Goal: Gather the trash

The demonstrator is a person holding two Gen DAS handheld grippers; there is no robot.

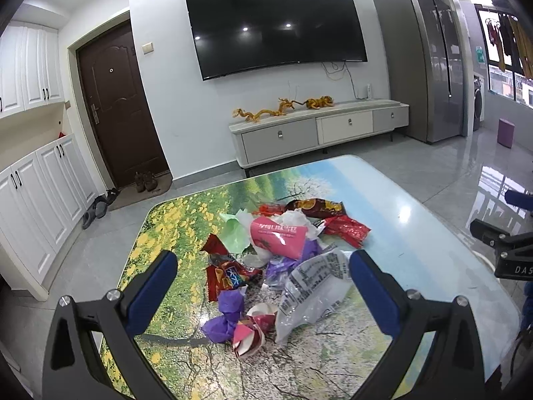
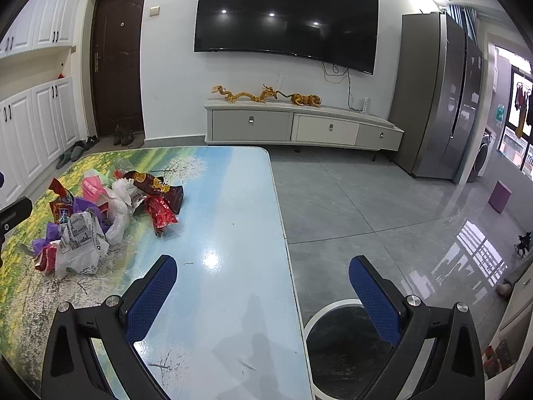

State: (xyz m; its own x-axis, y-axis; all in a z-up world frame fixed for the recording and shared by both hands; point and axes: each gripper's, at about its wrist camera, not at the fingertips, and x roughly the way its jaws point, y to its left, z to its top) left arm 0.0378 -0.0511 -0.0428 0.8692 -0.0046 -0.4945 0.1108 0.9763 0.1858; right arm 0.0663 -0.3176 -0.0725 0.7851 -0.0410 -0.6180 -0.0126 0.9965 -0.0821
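Observation:
A pile of trash (image 1: 279,260) lies on the landscape-printed table (image 1: 416,233): a pink packet (image 1: 278,236), red and brown snack wrappers (image 1: 316,208), purple crumpled paper (image 1: 228,313) and a clear printed bag (image 1: 313,286). My left gripper (image 1: 263,263) hangs open above the near side of the pile, nothing between its blue pads. The right wrist view shows the same pile (image 2: 106,216) at the table's left. My right gripper (image 2: 263,268) is open over the table's right edge, above a white-rimmed bin (image 2: 343,343) with a black liner on the floor.
A TV cabinet (image 2: 299,126) stands against the far wall under a wall-mounted TV (image 2: 286,16). A grey fridge (image 2: 443,100) is at the right, white cupboards (image 1: 36,200) and a brown door (image 1: 116,106) at the left. A purple stool (image 2: 499,200) sits on the glossy floor.

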